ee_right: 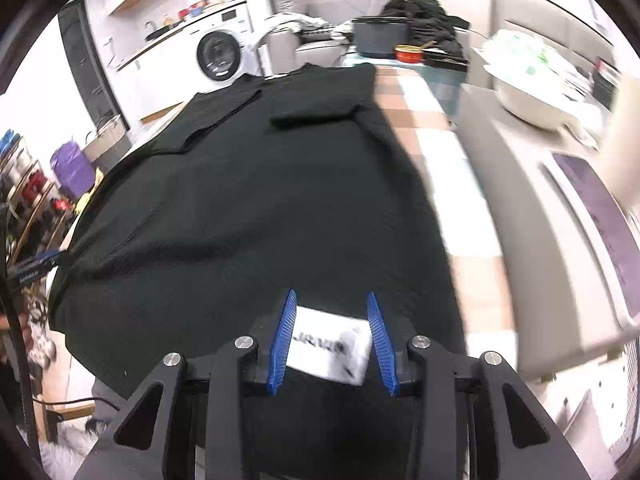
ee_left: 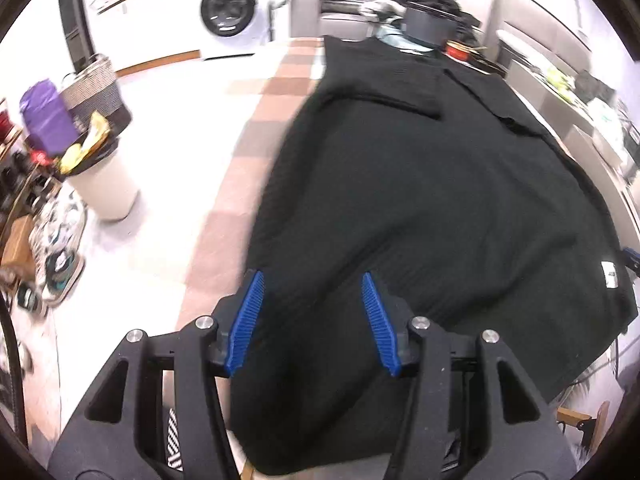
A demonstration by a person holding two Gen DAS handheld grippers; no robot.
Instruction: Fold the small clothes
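Note:
A black short-sleeved garment (ee_left: pixel 420 200) (ee_right: pixel 260 208) lies spread on a table with a checked cloth (ee_left: pixel 256 120) (ee_right: pixel 432 128). One sleeve is folded inward (ee_left: pixel 384 96) (ee_right: pixel 316 112). My left gripper (ee_left: pixel 313 276) hovers over the near left edge of the garment. Its blue pads stand apart, with cloth below them and nothing pinched. My right gripper (ee_right: pixel 331 294) is over the near right hem. Its jaws are open on either side of the white label (ee_right: pixel 330 346) (ee_left: pixel 609 275), which lies on the fabric.
A dark pot (ee_left: pixel 428 24) (ee_right: pixel 380 36) and a red tin (ee_left: pixel 458 49) (ee_right: pixel 409 54) stand at the table's far end. A white bowl (ee_right: pixel 528 92) sits on a counter to the right. A washing machine (ee_left: pixel 228 8), a basket (ee_left: pixel 94 88) and a bin (ee_left: pixel 106 188) are on the left.

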